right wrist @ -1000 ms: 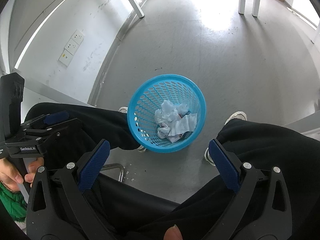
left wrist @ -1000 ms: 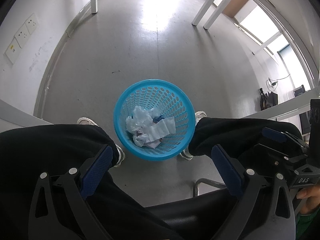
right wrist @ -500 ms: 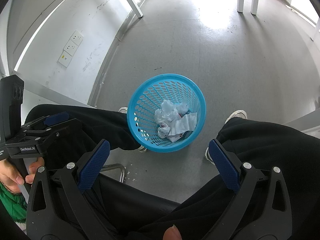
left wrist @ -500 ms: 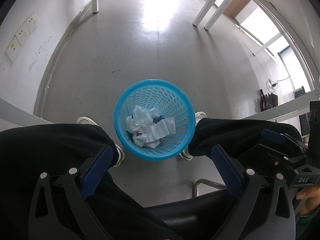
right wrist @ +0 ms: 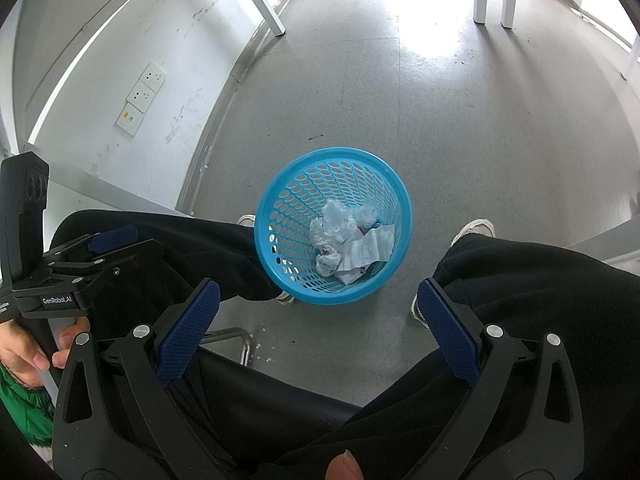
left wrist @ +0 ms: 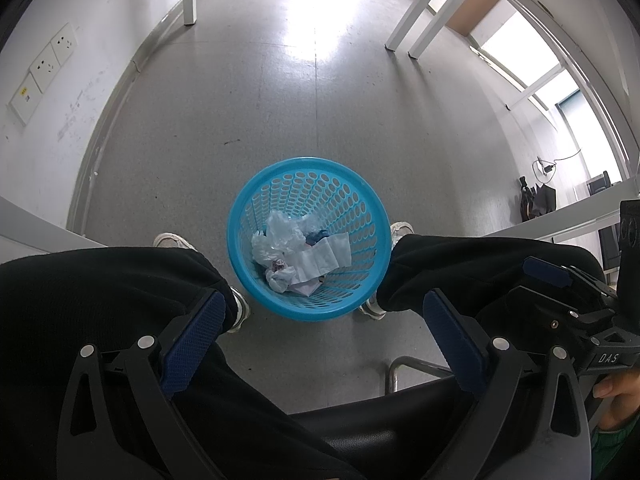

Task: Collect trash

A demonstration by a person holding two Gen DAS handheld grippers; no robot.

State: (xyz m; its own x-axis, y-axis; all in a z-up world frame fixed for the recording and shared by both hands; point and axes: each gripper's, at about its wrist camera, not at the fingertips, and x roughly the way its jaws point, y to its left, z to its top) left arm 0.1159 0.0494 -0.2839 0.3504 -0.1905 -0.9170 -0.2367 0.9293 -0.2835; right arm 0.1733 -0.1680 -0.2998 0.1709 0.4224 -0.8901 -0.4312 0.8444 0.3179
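Fingers of left gripper (left wrist: 320,336): spread wide, blue pads (left wrist: 192,344) well apart, nothing between them; position over the seated person's lap unchanged from a second ago. Fingers of right gripper (right wrist: 316,328): likewise spread wide and empty, blue pads (right wrist: 448,334) held apart; view matches the earlier pictures apart from a very slight shift. Blue basket (left wrist: 240,216): round, perforated plastic, upright on the floor between the person's two feet; same spot as before. Trash (left wrist: 298,250): crumpled clear plastic, white paper strip and small dark blue scrap, all lying in the bottom of the basket, arrangement unaltered. White shoes (left wrist: 172,241): one on each side of the basket, close to its wall. Black trousers (left wrist: 100,292): both knees flank the basket on the near side. Left hand (right wrist: 28,344): seen in the right wrist view, wrapped round the handle of the left gripper, green sleeve below it. Chair frame (left wrist: 404,368): chrome tube, near side of the basket, under the black seat edge. Floor (left wrist: 304,108): grey speckled tile, glare patch on the far side of the basket, small dark mark just beyond the rim. Wall (left wrist: 100,20): white, scuffed, left of the basket, with socket plates (left wrist: 52,58). White table legs (left wrist: 416,24): far side of the basket, well apart from it. Windows (left wrist: 520,52): beyond the basket to the right.
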